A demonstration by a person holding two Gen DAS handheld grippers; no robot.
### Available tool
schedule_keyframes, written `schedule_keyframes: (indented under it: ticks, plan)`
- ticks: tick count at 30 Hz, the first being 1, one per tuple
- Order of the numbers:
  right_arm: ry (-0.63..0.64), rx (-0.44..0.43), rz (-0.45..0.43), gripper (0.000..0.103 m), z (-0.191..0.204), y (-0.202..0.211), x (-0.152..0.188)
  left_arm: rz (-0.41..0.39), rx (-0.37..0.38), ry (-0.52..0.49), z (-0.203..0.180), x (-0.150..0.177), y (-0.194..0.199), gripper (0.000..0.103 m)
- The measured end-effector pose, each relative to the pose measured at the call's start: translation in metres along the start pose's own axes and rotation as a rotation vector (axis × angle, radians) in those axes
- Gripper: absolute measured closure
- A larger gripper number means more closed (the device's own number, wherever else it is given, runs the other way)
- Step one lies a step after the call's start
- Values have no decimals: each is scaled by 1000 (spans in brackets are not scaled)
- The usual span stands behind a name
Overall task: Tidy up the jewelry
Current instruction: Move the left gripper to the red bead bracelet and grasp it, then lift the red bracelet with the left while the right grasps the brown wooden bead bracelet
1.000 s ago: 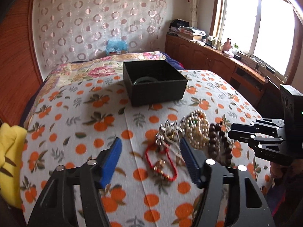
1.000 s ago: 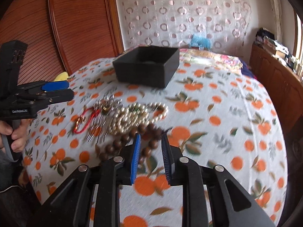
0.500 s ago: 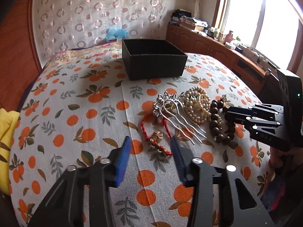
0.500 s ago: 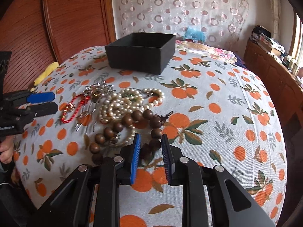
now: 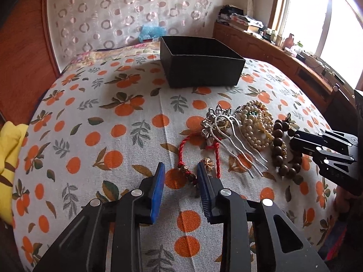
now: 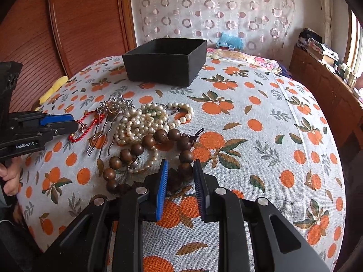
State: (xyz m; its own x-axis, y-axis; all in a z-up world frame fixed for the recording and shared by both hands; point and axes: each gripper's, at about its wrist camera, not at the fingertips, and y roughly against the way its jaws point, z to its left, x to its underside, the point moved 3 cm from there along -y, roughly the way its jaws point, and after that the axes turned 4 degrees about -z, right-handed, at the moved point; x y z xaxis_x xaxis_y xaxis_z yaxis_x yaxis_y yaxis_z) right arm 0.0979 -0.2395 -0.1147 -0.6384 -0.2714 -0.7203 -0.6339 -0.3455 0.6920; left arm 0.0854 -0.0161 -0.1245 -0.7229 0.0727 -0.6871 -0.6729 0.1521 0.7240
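A pile of jewelry lies on the orange-print cloth: a red cord bracelet (image 5: 199,156), a silver hairpin (image 5: 226,131), pearl strands (image 5: 256,124) and a brown wooden bead bracelet (image 5: 280,149). An open black box (image 5: 202,63) stands behind them. My left gripper (image 5: 180,176) is open, its fingers straddling the near end of the red cord. My right gripper (image 6: 180,172) is open around the near beads of the wooden bracelet (image 6: 145,145). The pearls (image 6: 147,120), hairpin (image 6: 111,113), red cord (image 6: 90,122) and box (image 6: 165,61) also show in the right wrist view.
The cloth covers a bed with a wooden headboard (image 6: 74,22) on the left. A yellow cloth (image 5: 9,145) lies at the left edge. A wooden cabinet (image 5: 283,63) with clutter runs under the window on the right. The left gripper (image 6: 56,124) shows in the right wrist view.
Both grippers have dropped lower and moved forward onto the jewelry. The left jaws have narrowed around the red cord; the right jaws have widened around the wooden beads.
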Motion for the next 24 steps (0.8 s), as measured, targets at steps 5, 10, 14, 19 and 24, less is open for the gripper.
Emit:
schedule_keyframes:
  ticks: [5, 10, 14, 19, 24]
  plan:
    - [13, 13, 0, 78, 1, 0, 0, -1, -29, -22, -1, -7, -8, 85]
    - [16, 16, 1, 78, 2, 0, 1, -19, -12, -6, 3, -12, -6, 97]
    - [18, 17, 0, 78, 2, 0, 1, -99, -6, -3, 3, -20, 20, 97]
    - [22, 12, 6, 78, 3, -1, 0, -176, 3, -7, 2, -33, 50, 97]
    - [37, 5, 30, 77, 0, -6, -7, -226, 17, -10, 1, -47, 67, 97]
